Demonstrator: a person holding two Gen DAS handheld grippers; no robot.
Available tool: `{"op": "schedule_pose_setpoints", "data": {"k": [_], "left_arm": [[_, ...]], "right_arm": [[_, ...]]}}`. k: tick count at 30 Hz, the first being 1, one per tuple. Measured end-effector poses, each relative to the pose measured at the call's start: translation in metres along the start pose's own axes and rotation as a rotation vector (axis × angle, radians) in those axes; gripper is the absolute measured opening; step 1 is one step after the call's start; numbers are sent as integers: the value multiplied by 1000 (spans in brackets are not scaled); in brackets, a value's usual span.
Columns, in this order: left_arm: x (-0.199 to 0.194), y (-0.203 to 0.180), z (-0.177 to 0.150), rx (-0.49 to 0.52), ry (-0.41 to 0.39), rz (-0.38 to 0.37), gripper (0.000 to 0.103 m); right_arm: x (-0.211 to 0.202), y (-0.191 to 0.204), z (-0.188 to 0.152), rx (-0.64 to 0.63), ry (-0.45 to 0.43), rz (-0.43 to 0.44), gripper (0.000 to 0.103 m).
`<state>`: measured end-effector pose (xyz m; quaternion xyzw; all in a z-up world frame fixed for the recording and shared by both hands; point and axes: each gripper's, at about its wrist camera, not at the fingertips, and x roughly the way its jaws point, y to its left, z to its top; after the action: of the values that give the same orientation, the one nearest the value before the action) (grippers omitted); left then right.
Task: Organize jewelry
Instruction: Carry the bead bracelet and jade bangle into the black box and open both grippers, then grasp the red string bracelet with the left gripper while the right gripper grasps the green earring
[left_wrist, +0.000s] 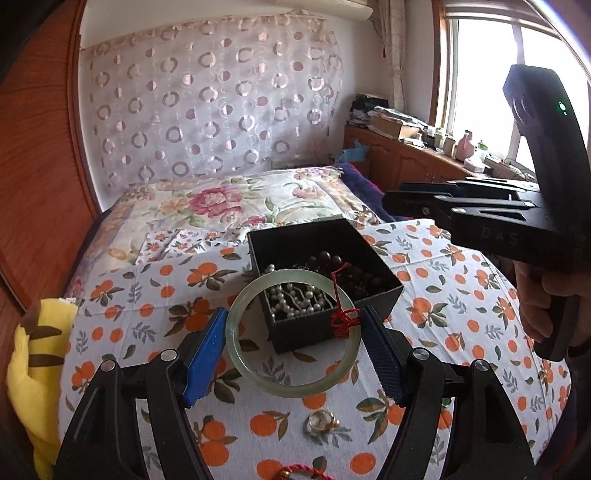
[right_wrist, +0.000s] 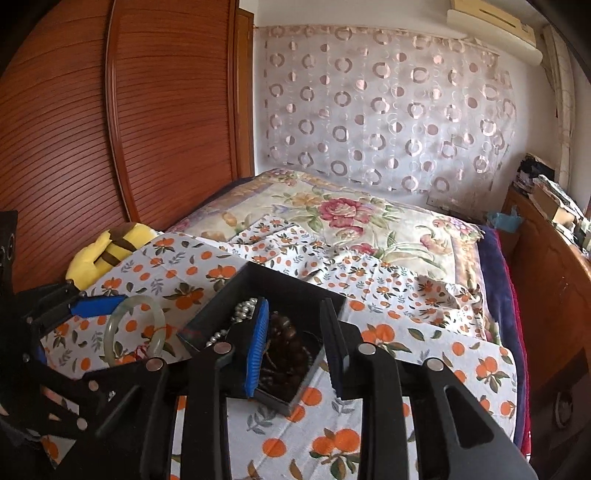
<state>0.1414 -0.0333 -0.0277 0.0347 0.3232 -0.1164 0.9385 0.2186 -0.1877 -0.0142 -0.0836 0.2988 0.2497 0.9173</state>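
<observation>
A pale green jade bangle (left_wrist: 291, 384) with a red cord knot (left_wrist: 343, 319) is clamped between the blue pads of my left gripper (left_wrist: 293, 332), just in front of a black open box (left_wrist: 295, 332). The box holds a pearl string (left_wrist: 295, 299) and dark brown beads (left_wrist: 347, 273). My right gripper (right_wrist: 295, 321) is open and empty, its fingers over the box (right_wrist: 295, 288) above the brown beads (right_wrist: 284, 350). The bangle (right_wrist: 155, 314) also shows at left in the right wrist view. A small ring (left_wrist: 321, 421) and a red cord bracelet (left_wrist: 295, 470) lie on the cloth.
The orange-print cloth (left_wrist: 461, 295) covers the bed, with a floral quilt (left_wrist: 221, 199) behind. A yellow plush toy (left_wrist: 29, 369) lies at the left edge. A wooden wardrobe (right_wrist: 147, 110) stands left, a cluttered wooden cabinet (left_wrist: 406, 155) right.
</observation>
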Motion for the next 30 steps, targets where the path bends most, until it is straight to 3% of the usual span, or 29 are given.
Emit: {"op": "schedule_pose_setpoints", "data": {"k": [21, 30], "left_arm": [[66, -23, 42, 53, 63, 15, 69], [66, -25, 47, 55, 50, 21, 71]], "right_arm": [[-17, -28, -58, 40, 29, -33, 32], [-21, -27, -73, 50, 28, -24, 32]]}}
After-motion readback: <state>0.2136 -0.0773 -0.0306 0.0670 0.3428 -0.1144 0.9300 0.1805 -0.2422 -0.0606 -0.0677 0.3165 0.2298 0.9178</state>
